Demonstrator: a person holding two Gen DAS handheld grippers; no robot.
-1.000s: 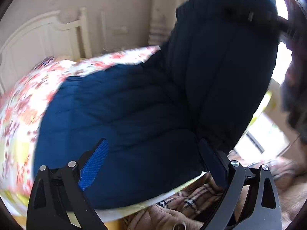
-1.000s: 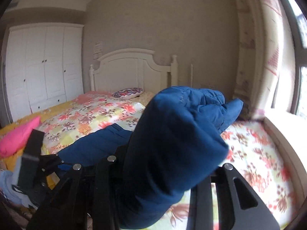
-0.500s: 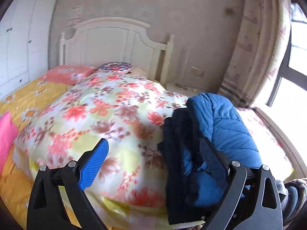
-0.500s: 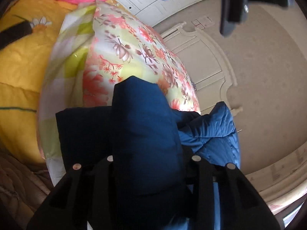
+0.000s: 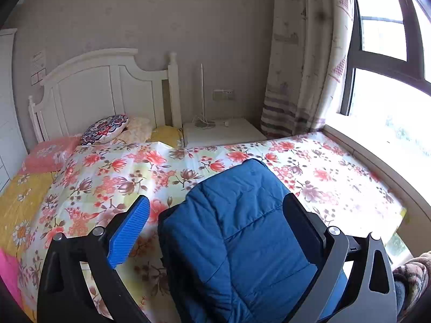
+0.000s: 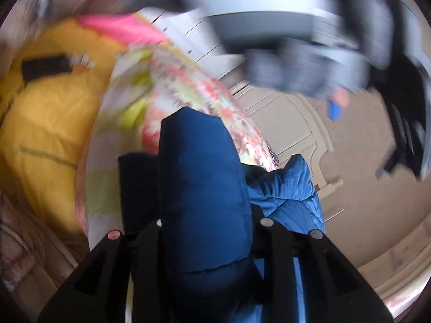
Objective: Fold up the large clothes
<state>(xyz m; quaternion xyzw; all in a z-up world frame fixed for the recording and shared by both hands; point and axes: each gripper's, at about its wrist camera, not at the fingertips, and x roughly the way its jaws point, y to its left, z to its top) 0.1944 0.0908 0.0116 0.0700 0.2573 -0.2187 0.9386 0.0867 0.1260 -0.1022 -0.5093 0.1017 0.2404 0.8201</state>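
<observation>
A blue padded jacket (image 5: 242,242) lies folded in a thick bundle on the floral quilt (image 5: 107,177) near the bed's front edge. My left gripper (image 5: 215,202) hovers open above it. Its blue left pad (image 5: 129,231) is free over the quilt, and its dark right finger (image 5: 304,226) stands at the bundle's right side. In the rolled, blurred right wrist view, a thick fold of the jacket (image 6: 202,188) fills my right gripper (image 6: 207,218). Those jaws are closing and press on the fold from both sides. A lighter blue part (image 6: 291,188) sticks out beyond.
A white headboard (image 5: 102,88) and pillows stand at the far end of the bed, with a white nightstand (image 5: 223,134) beside them. A curtain (image 5: 301,67) and window (image 5: 390,107) are on the right. A blurred grey and black device (image 6: 282,62) crosses the top of the right wrist view.
The raised half of the jacket has come down into a folded bundle. My left gripper has lifted and drawn back from it. The right gripper has rolled and sunk, still holding the fold.
</observation>
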